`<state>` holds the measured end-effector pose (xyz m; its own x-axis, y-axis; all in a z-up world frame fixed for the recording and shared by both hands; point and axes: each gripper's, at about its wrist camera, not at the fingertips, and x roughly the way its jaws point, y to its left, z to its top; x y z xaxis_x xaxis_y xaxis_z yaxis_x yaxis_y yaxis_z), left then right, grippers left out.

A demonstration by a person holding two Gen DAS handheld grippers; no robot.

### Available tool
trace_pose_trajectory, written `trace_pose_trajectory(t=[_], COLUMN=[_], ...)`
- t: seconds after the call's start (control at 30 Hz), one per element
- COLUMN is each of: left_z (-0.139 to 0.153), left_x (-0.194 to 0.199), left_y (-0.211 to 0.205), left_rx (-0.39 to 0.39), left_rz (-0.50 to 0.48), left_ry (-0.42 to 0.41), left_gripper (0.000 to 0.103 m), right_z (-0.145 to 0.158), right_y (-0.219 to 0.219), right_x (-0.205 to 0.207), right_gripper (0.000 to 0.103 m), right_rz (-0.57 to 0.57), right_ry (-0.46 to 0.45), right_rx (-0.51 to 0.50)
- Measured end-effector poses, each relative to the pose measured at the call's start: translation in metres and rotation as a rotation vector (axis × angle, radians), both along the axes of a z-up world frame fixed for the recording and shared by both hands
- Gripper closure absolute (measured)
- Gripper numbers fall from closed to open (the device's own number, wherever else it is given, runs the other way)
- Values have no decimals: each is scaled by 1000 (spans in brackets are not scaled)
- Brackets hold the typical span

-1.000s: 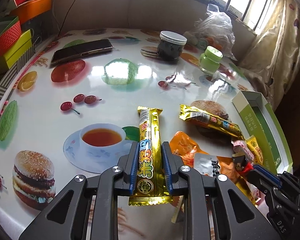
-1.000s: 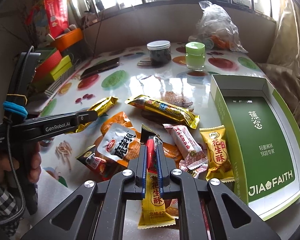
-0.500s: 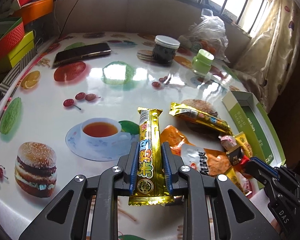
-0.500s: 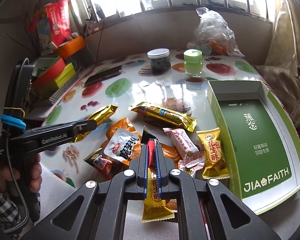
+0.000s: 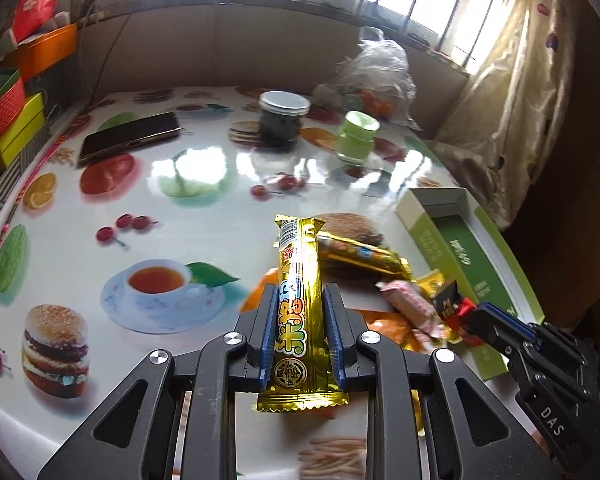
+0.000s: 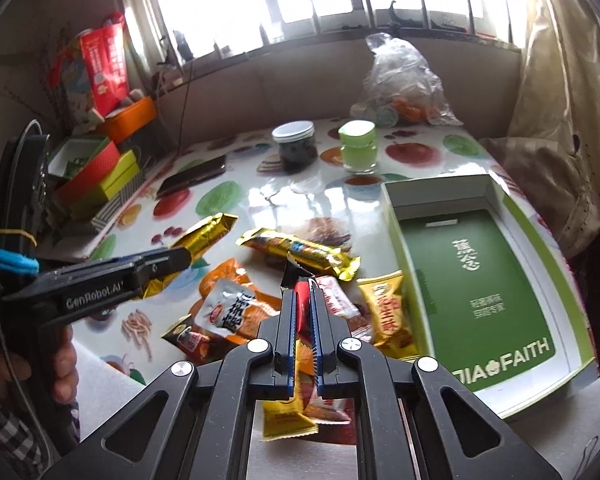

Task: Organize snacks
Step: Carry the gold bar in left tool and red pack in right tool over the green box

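Note:
My left gripper [image 5: 302,300] is shut on a long gold snack bar [image 5: 300,280] and holds it above the table; it also shows in the right wrist view [image 6: 204,238]. My right gripper [image 6: 303,292] is shut on a small red and black snack packet [image 6: 300,292], lifted over the snack pile. On the table lie a second gold bar [image 6: 300,250], an orange pouch [image 6: 232,308], a yellow peanut candy pack [image 6: 388,312] and a pink pack [image 6: 336,300]. An open green and white box [image 6: 484,276] lies to the right, nothing in it.
A dark jar [image 6: 294,146], a green jar [image 6: 358,146], a phone [image 6: 192,176] and a clear plastic bag [image 6: 404,84] stand at the back. Coloured boxes [image 6: 100,168] are stacked at the left. A curtain [image 6: 560,120] hangs on the right.
Both grippers have risen and moved right with their snacks held. The right gripper's packet is lifted higher above the pile. The snacks on the table have not moved.

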<state>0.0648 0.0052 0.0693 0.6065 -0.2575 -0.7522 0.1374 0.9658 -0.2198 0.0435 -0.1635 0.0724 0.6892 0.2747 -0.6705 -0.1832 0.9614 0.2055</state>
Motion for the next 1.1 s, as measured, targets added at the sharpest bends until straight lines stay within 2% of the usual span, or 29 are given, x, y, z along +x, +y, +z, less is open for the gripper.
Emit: trace_pose_trajectory(t=[0.57, 1.1], left_z=[18, 15], left_x=[6, 18], left_y=[-64, -144], left_rx=[-37, -59], left_rz=[-130, -276], left_ry=[-26, 4], left_gripper=[79, 79], right_z=[12, -6], right_y=[-62, -123], right_x=[-9, -7], right_gripper=[96, 96], right_rz=[-145, -271], right_ry=[-31, 7], right_rx=[-9, -35])
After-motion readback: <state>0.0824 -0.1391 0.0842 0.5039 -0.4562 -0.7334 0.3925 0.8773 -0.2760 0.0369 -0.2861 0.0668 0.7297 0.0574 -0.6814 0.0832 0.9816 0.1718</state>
